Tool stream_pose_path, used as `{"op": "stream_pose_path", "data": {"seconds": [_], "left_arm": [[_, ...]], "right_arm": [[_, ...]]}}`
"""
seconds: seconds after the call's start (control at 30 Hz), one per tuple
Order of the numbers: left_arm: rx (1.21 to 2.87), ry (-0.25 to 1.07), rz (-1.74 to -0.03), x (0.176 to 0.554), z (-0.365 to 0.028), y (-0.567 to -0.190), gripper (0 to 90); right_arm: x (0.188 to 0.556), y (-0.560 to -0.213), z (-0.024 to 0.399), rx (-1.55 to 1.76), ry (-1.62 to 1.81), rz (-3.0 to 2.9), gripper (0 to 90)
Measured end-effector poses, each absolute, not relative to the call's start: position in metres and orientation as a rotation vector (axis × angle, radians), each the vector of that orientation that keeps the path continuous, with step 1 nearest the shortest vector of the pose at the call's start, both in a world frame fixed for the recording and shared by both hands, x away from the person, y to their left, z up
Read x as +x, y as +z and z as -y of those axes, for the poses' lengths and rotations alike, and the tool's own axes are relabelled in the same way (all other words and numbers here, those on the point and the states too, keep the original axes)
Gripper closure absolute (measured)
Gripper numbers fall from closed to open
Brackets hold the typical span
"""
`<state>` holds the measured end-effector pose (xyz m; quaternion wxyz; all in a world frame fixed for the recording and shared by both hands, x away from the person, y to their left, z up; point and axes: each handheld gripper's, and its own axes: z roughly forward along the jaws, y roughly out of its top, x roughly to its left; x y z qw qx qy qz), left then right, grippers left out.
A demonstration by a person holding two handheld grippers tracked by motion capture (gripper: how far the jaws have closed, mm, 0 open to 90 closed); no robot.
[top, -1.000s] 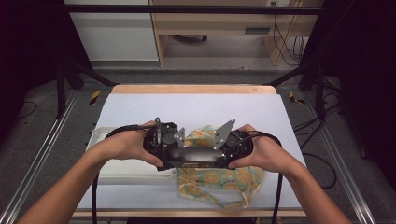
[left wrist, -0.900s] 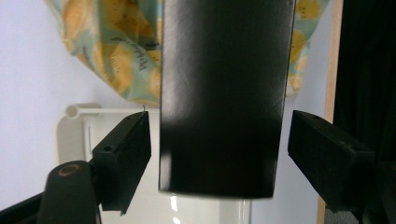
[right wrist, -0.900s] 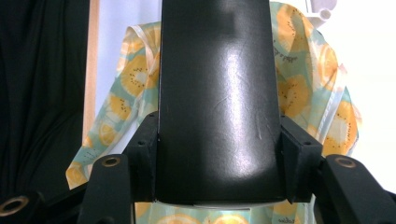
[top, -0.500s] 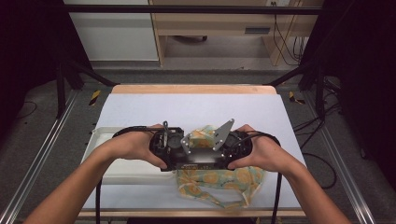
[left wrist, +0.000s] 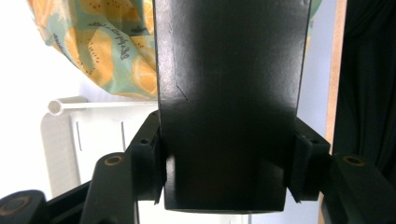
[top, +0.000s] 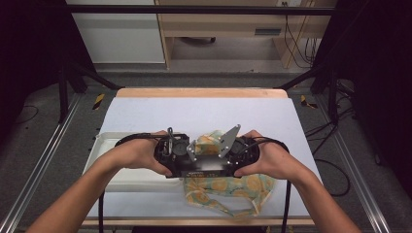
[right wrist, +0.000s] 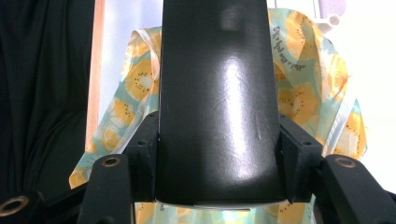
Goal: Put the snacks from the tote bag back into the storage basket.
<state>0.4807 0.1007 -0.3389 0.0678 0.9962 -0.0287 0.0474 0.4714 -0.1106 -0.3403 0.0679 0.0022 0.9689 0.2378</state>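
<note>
Claws grip one black box [top: 204, 165] at lower centre: left claw [top: 187, 162], just closing, and right claw [top: 224, 162] clamp opposite ends above a fruit-print cloth [top: 243, 187].

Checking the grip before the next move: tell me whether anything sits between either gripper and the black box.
Nothing visible does. The left gripper's jaws have just been closing and press straight on the black box's sides; the right gripper clamps its other end the same way. The patterned bag lies beneath, not between.
</note>
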Motion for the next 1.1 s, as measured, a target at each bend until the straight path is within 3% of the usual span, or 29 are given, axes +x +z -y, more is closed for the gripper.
{"op": "stream_pose_path", "data": {"seconds": [0.37, 0.4, 0.43, 0.5, 0.73, 1.1], "left_arm": [[3.0, 0.162, 0.068, 0.48, -0.104, -0.339, 43.9], [2.995, 0.165, 0.06, 0.481, -0.106, -0.339, 43.9], [2.995, 0.165, 0.06, 0.481, -0.106, -0.339, 43.9], [3.0, 0.166, 0.048, 0.484, -0.112, -0.34, 43.9], [2.975, 0.177, -0.025, 0.492, -0.134, -0.338, 43.8], [2.955, 0.224, -0.091, 0.5, -0.158, -0.329, 43.8]], "right_arm": [[0.47, -0.344, 0.108, 0.009, 0.72, -2.906, 41.9], [0.47, -0.344, 0.108, 0.029, 0.724, -2.89, 36.0], [0.47, -0.344, 0.108, 0.029, 0.724, -2.89, 36.0], [0.47, -0.343, 0.111, 0.104, 0.743, -2.88, 22.5], [0.466, -0.345, 0.144, 0.391, 0.883, -2.767, 10.3], [0.451, -0.361, 0.195, 0.729, 0.999, -2.537, 9.3]]}}
